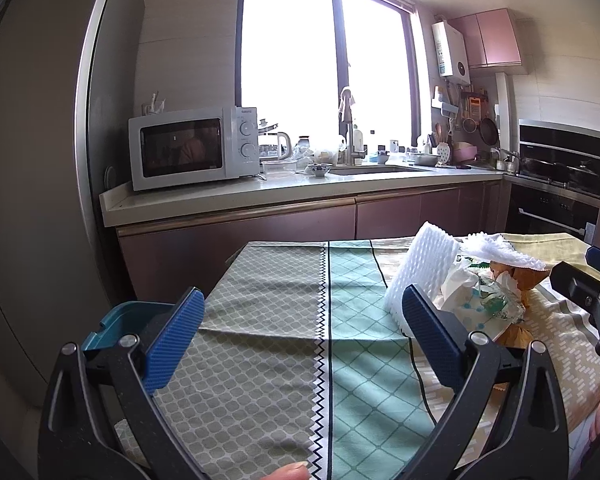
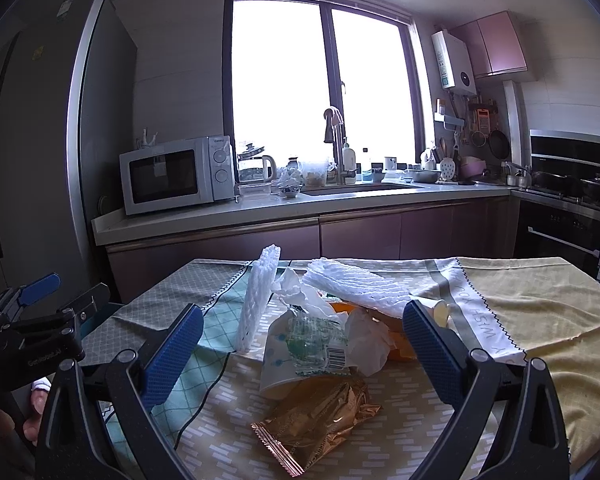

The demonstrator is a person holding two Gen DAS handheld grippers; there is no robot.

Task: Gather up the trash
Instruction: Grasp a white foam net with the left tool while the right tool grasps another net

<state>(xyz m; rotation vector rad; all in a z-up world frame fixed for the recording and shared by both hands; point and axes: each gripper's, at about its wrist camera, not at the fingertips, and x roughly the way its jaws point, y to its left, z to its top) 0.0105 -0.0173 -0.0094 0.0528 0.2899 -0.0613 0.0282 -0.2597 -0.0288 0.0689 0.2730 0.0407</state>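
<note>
A: Where does the left wrist view look from?

B: Low over the desk's patchwork cloth of grey, green and yellow panels [image 1: 260, 320], facing the bright kitchen window [image 1: 324, 52], with the heap of white foam netting and crumpled wrappers [image 1: 456, 284] off to its right.

A: And the right wrist view?

B: Same heading, set further right, close above that heap [image 2: 320, 332]. Both share the cloth [image 2: 540, 312], window [image 2: 320, 76] and white microwave oven [image 1: 192, 148] [image 2: 176, 174].

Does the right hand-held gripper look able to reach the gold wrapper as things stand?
Probably yes: the right hand-held gripper is open, and the gold wrapper lies nearest it, at the pile's front, uncovered.
</note>
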